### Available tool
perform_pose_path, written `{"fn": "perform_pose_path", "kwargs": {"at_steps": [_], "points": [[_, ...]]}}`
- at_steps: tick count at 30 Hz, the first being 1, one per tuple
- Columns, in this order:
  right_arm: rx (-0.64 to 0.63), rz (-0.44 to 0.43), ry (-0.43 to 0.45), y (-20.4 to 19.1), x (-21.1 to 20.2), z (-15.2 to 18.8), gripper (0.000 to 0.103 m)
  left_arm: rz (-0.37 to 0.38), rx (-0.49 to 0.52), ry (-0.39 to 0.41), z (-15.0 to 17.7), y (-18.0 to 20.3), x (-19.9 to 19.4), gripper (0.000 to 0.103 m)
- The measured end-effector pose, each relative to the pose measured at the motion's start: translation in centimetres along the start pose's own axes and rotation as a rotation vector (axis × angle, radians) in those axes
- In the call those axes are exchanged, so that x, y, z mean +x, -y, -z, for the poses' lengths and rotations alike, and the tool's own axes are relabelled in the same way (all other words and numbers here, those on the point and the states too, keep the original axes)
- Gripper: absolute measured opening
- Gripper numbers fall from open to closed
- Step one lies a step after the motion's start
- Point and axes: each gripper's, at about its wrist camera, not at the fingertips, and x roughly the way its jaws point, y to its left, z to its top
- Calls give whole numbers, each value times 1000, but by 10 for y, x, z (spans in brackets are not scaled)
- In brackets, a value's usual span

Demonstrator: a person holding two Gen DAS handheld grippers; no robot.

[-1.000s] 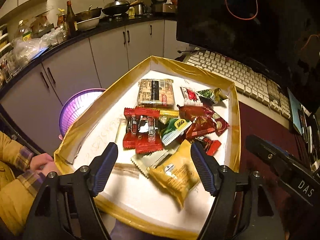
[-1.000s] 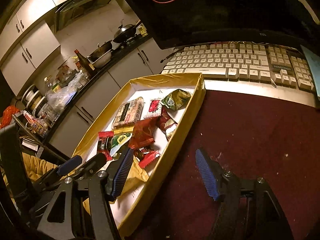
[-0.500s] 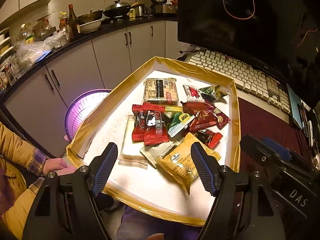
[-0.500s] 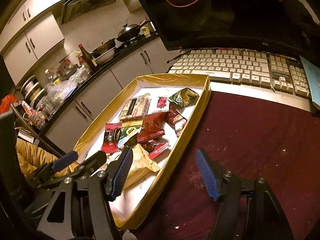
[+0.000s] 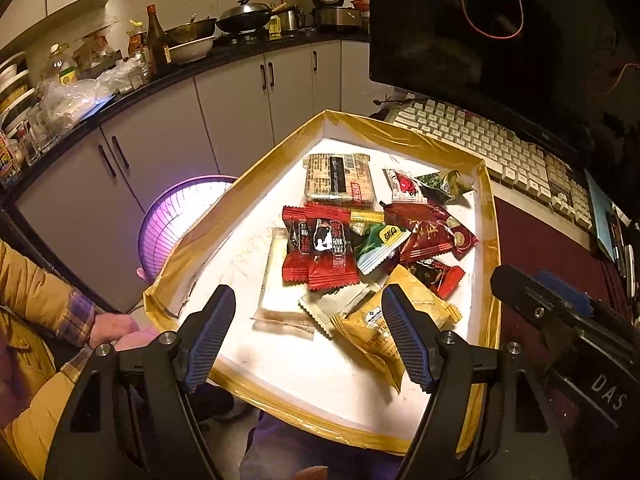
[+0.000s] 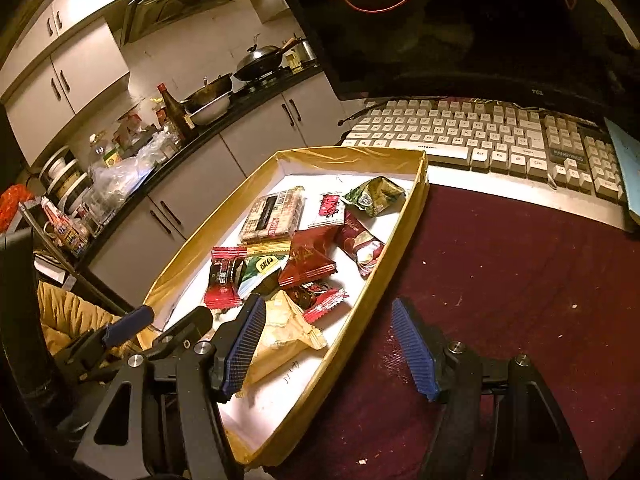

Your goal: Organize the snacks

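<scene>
Snacks lie heaped mid-frame in a gold-rimmed tray, a yellow pouch nearest the left gripper, jaws wide and empty, the right gripper equally spread straddling the tray's rim, keyboard beyond at upper right.

Left tool spread wide (holding nothing), above snack packets in gold-rimmed tray

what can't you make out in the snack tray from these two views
- Pale flat packet: left view, partly under the red packets; label unreadable.
- Yellow bag: right view, near end behind the right gripper's finger.
- Tray near corner: left view, behind the left gripper.
</scene>
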Motion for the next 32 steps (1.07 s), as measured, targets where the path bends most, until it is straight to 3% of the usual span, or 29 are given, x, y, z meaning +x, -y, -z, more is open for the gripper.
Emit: {"fn": "perform_pose_path", "kwargs": {"at_steps": [18, 32], "points": [[-50, 6, -3, -14, 3, -2, 68, 1, 10, -22, 4, 0, 7, 76], [-39, -14, 1, -14, 3, -3, 68, -14, 41, 39, 1, -3, -1, 79]]}}
